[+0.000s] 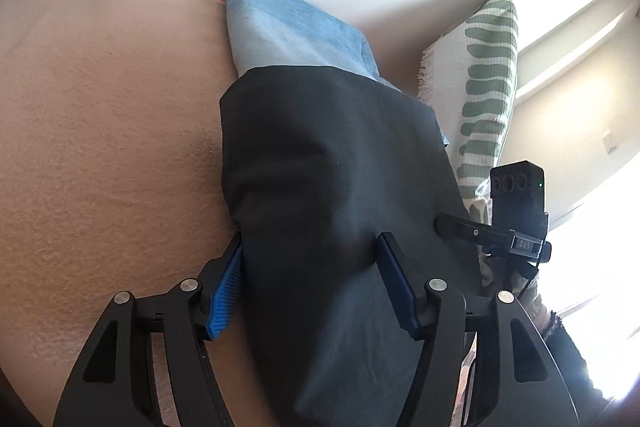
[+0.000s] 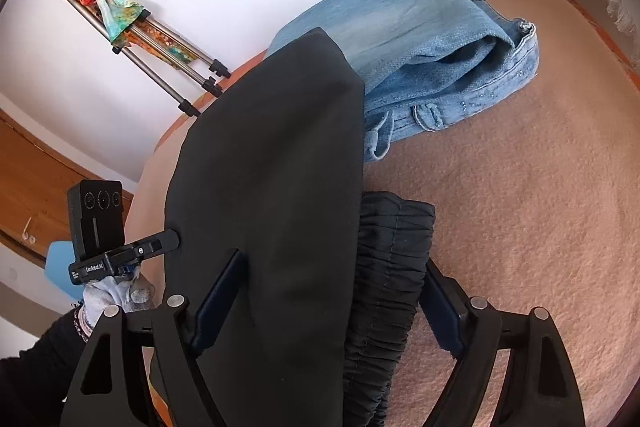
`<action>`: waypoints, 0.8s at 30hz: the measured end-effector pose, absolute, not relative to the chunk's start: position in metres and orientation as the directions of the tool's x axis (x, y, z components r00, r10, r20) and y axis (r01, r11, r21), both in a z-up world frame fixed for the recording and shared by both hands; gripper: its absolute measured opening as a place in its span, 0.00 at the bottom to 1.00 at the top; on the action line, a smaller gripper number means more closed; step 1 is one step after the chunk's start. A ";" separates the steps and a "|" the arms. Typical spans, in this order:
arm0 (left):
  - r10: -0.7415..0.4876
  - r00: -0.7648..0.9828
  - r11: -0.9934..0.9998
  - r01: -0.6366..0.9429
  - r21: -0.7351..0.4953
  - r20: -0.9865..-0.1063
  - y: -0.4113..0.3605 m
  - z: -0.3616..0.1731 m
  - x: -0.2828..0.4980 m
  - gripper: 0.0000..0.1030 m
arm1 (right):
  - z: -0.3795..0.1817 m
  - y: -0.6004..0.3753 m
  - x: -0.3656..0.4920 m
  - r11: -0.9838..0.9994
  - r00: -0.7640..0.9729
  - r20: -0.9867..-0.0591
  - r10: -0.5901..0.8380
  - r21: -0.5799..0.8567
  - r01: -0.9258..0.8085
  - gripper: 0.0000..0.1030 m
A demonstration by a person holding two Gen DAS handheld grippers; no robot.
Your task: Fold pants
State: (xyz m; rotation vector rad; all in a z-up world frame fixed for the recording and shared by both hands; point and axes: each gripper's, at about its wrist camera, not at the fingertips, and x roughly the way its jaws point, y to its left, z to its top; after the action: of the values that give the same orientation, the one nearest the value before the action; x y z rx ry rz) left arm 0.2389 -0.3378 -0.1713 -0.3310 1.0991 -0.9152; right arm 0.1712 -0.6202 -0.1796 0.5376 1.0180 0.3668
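The black pants (image 1: 332, 187) lie folded on the pink blanket (image 1: 100, 131) and fill the middle of both views (image 2: 272, 187). Their gathered elastic waistband (image 2: 388, 279) shows at the right in the right wrist view. My left gripper (image 1: 312, 267) has its jaws spread wide, one blue-padded finger on each side of the folded cloth. My right gripper (image 2: 332, 291) also stands wide apart around the cloth and waistband. Neither pinches the fabric. The other gripper's camera block shows in each view (image 1: 518, 195) (image 2: 96, 223).
Folded blue jeans (image 2: 420, 47) lie just beyond the black pants (image 1: 288, 27). A green-striped white pillow (image 1: 484, 79) leans at the right. A tripod (image 2: 160, 67) with a colourful scarf stands by the white wall. The blanket (image 2: 520, 187) stretches to the right.
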 end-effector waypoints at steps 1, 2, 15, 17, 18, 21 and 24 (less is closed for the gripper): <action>-0.775 0.146 0.601 0.472 -0.646 -0.615 -0.339 -0.171 0.239 0.59 | -0.181 -0.621 0.170 0.796 0.475 -0.688 0.548 0.604 -0.043 0.70; -0.777 0.136 0.597 0.472 -0.649 -0.615 -0.341 -0.173 0.240 0.54 | -0.184 -0.622 0.167 0.787 0.474 -0.683 0.555 0.616 -0.034 0.66; -0.764 0.166 0.597 0.547 -0.586 -0.623 -0.354 -0.154 0.225 0.14 | -0.148 -0.597 0.143 0.836 0.544 -0.687 0.482 0.546 -0.050 0.31; -0.769 0.175 0.588 0.570 -0.574 -0.614 -0.353 -0.148 0.222 0.14 | -0.138 -0.592 0.138 0.849 0.558 -0.690 0.461 0.526 -0.050 0.30; -0.772 0.181 0.583 0.584 -0.565 -0.610 -0.352 -0.143 0.220 0.14 | -0.134 -0.590 0.136 0.852 0.565 -0.688 0.455 0.520 -0.052 0.29; -0.780 0.192 0.569 0.612 -0.549 -0.595 -0.352 -0.131 0.215 0.13 | -0.121 -0.585 0.127 0.863 0.587 -0.682 0.436 0.503 -0.058 0.29; -0.791 0.201 0.557 0.629 -0.543 -0.578 -0.352 -0.120 0.213 0.13 | -0.106 -0.580 0.122 0.876 0.615 -0.672 0.412 0.479 -0.063 0.28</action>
State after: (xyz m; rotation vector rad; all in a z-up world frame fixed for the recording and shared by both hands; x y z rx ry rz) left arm 0.2127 -0.3515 -0.1200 -0.2037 0.9368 -1.0011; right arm 0.1218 -0.5796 -0.1062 0.4370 0.8711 0.2835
